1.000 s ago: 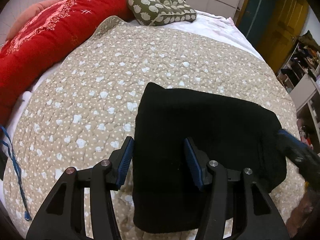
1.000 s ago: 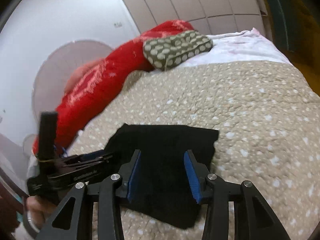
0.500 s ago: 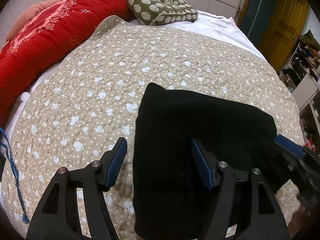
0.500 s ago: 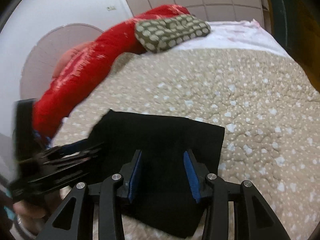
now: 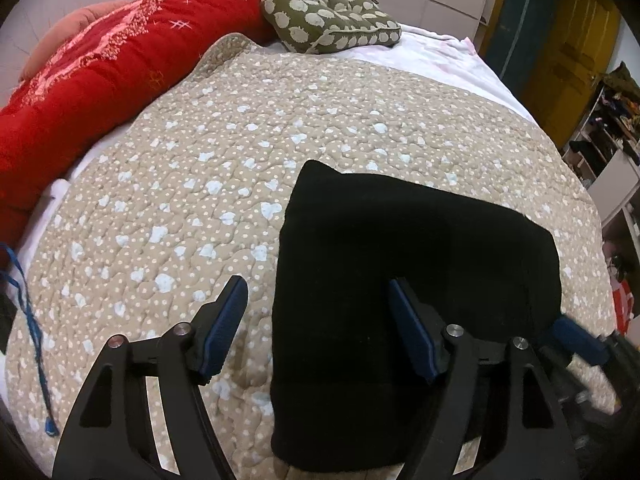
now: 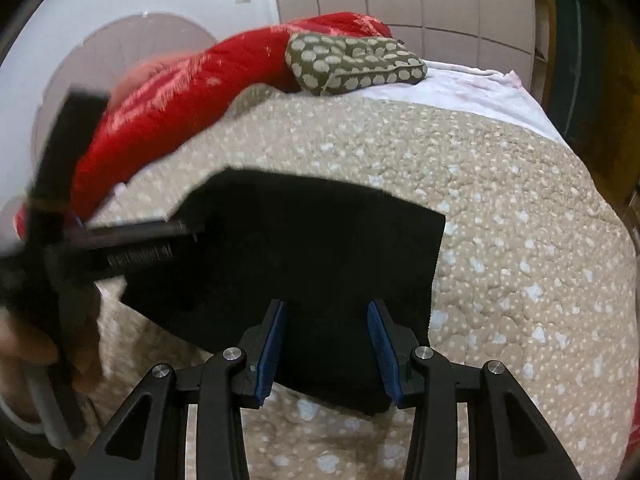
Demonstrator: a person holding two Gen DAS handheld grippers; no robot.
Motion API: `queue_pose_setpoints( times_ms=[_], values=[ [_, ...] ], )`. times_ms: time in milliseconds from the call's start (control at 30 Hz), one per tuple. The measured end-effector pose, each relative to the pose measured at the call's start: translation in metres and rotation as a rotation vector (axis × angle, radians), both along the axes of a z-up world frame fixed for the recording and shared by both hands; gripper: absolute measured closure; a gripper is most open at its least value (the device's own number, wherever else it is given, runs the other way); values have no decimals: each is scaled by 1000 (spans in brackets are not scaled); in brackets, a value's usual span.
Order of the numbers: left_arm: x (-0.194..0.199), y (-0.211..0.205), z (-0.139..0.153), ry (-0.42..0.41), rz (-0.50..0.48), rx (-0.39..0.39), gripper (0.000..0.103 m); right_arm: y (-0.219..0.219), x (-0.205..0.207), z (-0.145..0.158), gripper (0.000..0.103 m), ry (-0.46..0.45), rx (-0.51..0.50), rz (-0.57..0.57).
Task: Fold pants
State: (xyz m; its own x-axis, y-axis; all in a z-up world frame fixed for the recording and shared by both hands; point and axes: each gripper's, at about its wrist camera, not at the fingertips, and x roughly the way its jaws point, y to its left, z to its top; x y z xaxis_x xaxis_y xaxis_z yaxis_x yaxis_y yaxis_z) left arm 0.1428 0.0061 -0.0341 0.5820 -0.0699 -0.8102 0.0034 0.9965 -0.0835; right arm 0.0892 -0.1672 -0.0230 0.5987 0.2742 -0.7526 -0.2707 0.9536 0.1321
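The bed (image 5: 224,184) carries the pants (image 5: 400,264), a folded black block at its near middle. The left tool (image 5: 316,332) has spread wider, released; the right tool (image 6: 326,344) hangs released too: folding looks finished.

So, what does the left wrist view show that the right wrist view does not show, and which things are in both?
Only the left wrist view shows the blue cord at the bed's edge, the yellow door and the cluttered shelves. Only the right wrist view shows the person's hand holding the left gripper, blurred. Both show the folded black pants on the dotted beige quilt, the red duvet, the green patterned pillow and the right gripper. Both grippers are open, over the pants.
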Motion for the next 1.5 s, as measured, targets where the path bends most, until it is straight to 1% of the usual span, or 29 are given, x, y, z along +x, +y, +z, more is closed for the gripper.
queue_pose_setpoints(
  times_ms=[67,100,233,300,367,533,800,967,1300,1500],
  values=[
    [-5,-1,3,-7,2,12,30,-7,-2,12,62,-19,60,-17],
    [-9,-2,5,-14,3,23,30,-8,-3,16,62,-34,66,-27],
    [-21,-4,13,-40,11,45,30,-6,-6,28,61,-68,31,-74],
    [-29,-5,17,-51,20,55,30,-6,-8,32,60,-68,39,-85],
    [-35,-6,18,-57,26,61,30,-5,-10,34,59,-67,50,-91],
    [-53,-7,21,-69,35,71,30,-3,-20,38,59,-74,32,-94],
    [-79,-9,32,-98,42,63,30,-6,-33,47,59,-78,44,-111],
    [-89,-9,40,-117,46,56,30,-4,-41,53,58,-87,51,-111],
    [-105,-13,57,-162,51,75,30,-2,-53,59,58,-89,63,-110],
    [-110,-14,59,-164,52,76,30,-1,-60,64,58,-100,65,-111]
  ],
)
